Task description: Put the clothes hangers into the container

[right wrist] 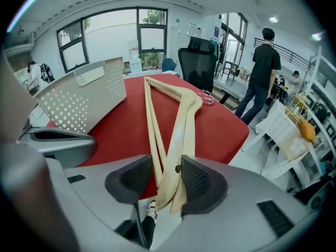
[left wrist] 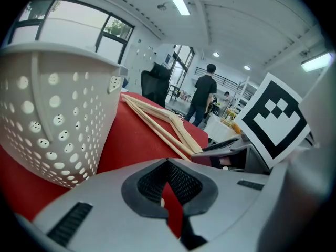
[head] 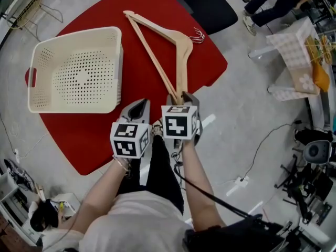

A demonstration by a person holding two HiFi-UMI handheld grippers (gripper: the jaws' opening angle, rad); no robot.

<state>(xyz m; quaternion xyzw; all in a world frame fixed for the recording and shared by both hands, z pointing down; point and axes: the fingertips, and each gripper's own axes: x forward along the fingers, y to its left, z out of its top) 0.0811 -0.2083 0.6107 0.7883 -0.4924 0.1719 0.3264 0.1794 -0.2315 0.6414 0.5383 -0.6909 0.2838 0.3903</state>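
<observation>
Wooden hangers (head: 181, 62) lie stacked on the red table (head: 136, 83), hooks at the far end. My right gripper (head: 182, 96) is at their near tips. In the right gripper view the hangers (right wrist: 181, 119) run between the pads of the right gripper (right wrist: 167, 167), and both pads touch the wood. My left gripper (head: 139, 106) sits just left of it, shut with nothing in it; its pads meet in the left gripper view (left wrist: 168, 164). The white perforated basket (head: 118, 67) stands empty on the table's left, close beside the left gripper (left wrist: 47, 114).
A black office chair (head: 210, 7) stands beyond the table's far edge. A person (right wrist: 265, 67) is standing at the right rear. A cloth-covered table (head: 294, 51) is to the right. Cables and a power strip (head: 241, 181) lie on the floor at the near right.
</observation>
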